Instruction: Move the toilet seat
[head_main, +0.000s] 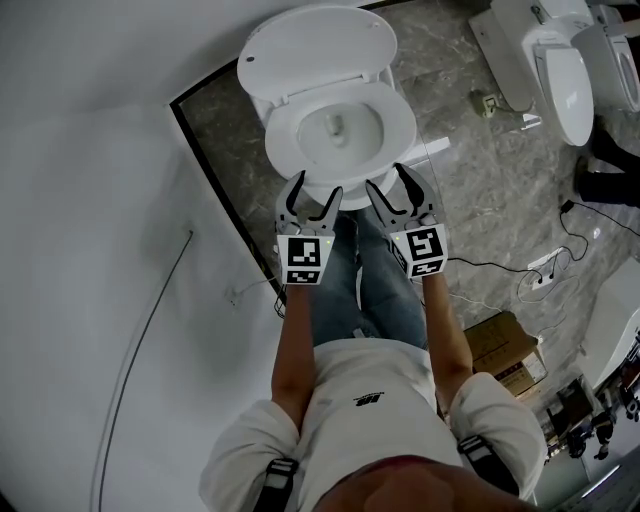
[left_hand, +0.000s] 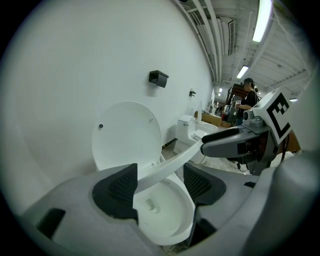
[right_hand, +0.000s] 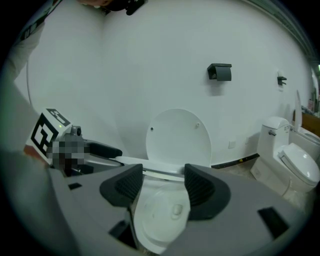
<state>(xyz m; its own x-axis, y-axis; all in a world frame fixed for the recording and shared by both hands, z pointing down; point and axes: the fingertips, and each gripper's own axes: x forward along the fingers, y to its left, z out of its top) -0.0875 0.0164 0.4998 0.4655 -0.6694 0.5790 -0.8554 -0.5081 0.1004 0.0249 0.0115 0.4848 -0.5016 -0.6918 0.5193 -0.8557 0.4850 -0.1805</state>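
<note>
White wall (head_main: 80, 150) filling the whole left, grey stone floor (head_main: 470, 170) to the right, both running off the frame. Person (head_main: 370, 420) at the near edge, seen from straight above, head cut off. Lid (head_main: 315, 50) up against that wall, on the far side.

Toilet seat (head_main: 400, 125) next: from the head view looks flat on the bowl (head_main: 340, 135), near rim tucked behind the grippers and hard to judge. Over to the gripper views: seen edge-on as a white band, lifted a little off the bowl at the near end, crossing the gap of both sets of jaws.

Second toilet (head_main: 565, 70) far right, clipped by the frame edge from above, whole in the right gripper view.

Left gripper (head_main: 317, 188) at the near-left of the rim, jaws spread wide, seat edge lying across between them; no telling about real contact with the pads. Right gripper (head_main: 389, 180) just beside it at the near-right, jaws spread the same way, same band between.

Cardboard box (head_main: 505, 350) near right, partly behind the person's arm. Small black wall fixture (right_hand: 220, 71) above the lid, caught only by the gripper views. Cables (head_main: 540, 270) on the floor, thin, tangled, hard to follow.
</note>
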